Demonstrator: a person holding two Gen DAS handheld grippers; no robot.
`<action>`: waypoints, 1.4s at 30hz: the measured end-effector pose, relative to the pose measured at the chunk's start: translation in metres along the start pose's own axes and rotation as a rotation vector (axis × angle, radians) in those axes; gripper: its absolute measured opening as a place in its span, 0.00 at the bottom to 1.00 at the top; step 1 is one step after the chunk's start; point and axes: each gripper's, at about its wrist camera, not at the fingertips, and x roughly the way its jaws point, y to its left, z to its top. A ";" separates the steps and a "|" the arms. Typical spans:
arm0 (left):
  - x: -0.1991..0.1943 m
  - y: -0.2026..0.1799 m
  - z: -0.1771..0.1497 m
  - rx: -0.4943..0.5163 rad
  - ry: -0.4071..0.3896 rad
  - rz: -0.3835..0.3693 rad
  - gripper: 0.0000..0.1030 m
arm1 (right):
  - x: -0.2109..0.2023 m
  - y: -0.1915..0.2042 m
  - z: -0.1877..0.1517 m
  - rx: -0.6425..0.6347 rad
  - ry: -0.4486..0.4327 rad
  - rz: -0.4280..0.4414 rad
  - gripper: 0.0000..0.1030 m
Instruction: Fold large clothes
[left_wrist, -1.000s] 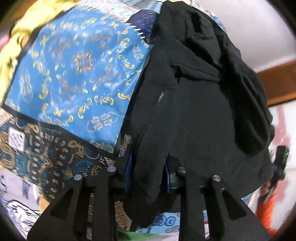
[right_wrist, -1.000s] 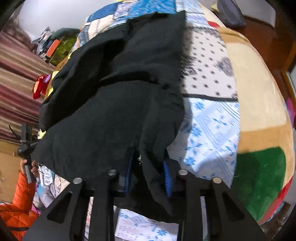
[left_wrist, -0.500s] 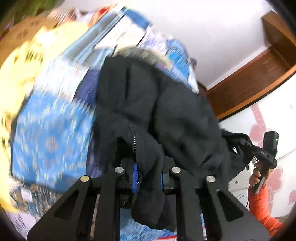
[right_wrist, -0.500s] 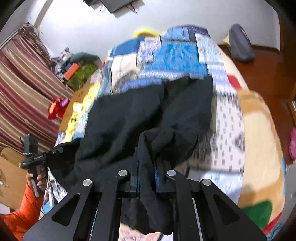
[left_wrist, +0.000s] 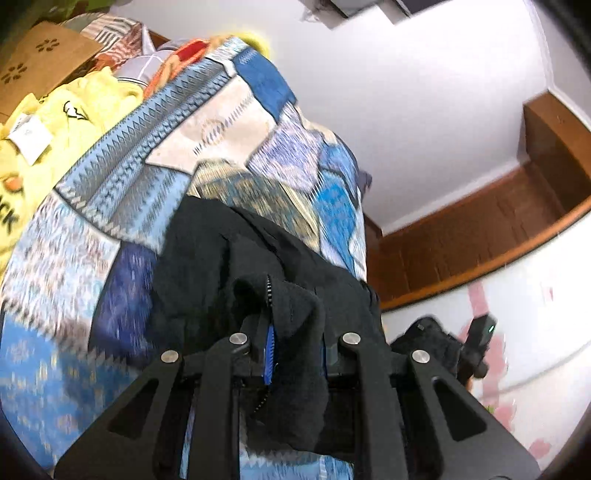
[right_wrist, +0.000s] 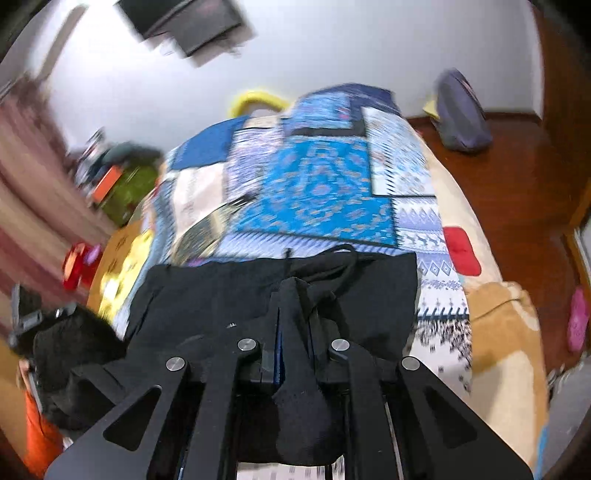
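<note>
A large black zip-up garment (left_wrist: 229, 258) lies on a blue patchwork bedspread (left_wrist: 122, 192). My left gripper (left_wrist: 295, 350) is shut on a bunched edge of it beside the zipper. My right gripper (right_wrist: 295, 354) is shut on another bunched edge of the same black garment (right_wrist: 221, 291), which stretches across the bedspread (right_wrist: 325, 184) in front of it. Each view shows the other gripper at its edge, the right one (left_wrist: 476, 343) and the left one (right_wrist: 26, 321), both with black cloth around them.
A yellow printed garment (left_wrist: 55, 122) and a cardboard box (left_wrist: 40, 62) lie left of the bed. A wooden floor (right_wrist: 517, 177) with a grey bag (right_wrist: 461, 114) lies to the right. A beige blanket (right_wrist: 502, 332) covers the bed's near right. A white wall stands behind.
Both grippers have risen and pulled back with the garment in their jaws. The black cloth now covers less of the bedspread and lies nearer to me. Both views are tilted up toward the wall.
</note>
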 end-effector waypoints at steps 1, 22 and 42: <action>0.008 0.010 0.010 -0.031 -0.012 0.002 0.16 | 0.012 -0.010 0.005 0.030 0.005 -0.013 0.08; 0.107 0.072 0.034 -0.032 0.056 0.159 0.18 | 0.020 -0.043 0.014 -0.007 0.089 -0.168 0.09; 0.110 0.062 0.030 0.044 0.079 0.241 0.20 | -0.059 -0.091 0.009 0.113 0.014 -0.218 0.59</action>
